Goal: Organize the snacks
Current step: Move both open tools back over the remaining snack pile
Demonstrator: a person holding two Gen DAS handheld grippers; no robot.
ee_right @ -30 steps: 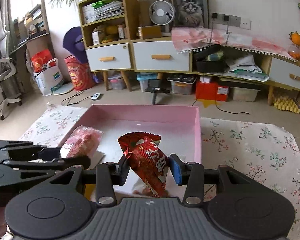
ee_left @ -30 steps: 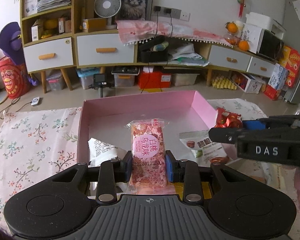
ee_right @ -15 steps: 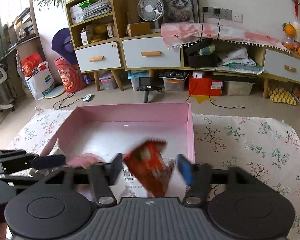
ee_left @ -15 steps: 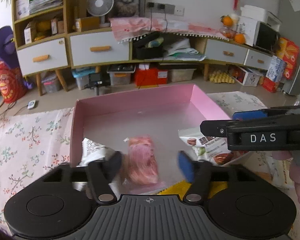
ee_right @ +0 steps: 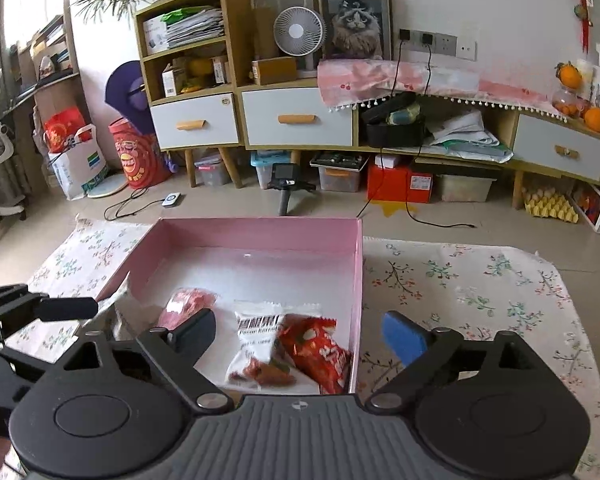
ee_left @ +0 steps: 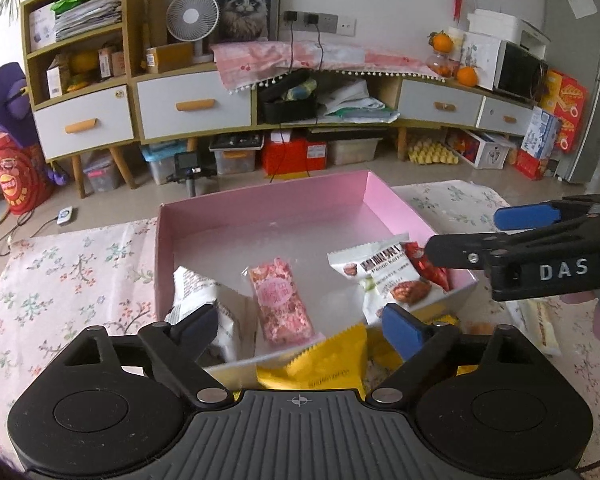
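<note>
Where it lies open, the pink box (ee_left: pixel 392 204) holds four snack packets (ee_left: pixel 282 300).

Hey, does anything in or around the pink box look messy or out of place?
Mostly tidy. The red packet lies partly on top of the white packet in the pink box, and a yellow packet remains outside its near wall.

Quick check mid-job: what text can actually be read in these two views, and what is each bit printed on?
"DAS": white letters on the black body of the right gripper, seen from the left wrist.
Pink rectangular snack packet in the pink cardboard box: round label, too blurred to read.
White nut-snack packet: dark band of print, too blurred.
Red crinkled snack packet: white characters, unreadable.
</note>
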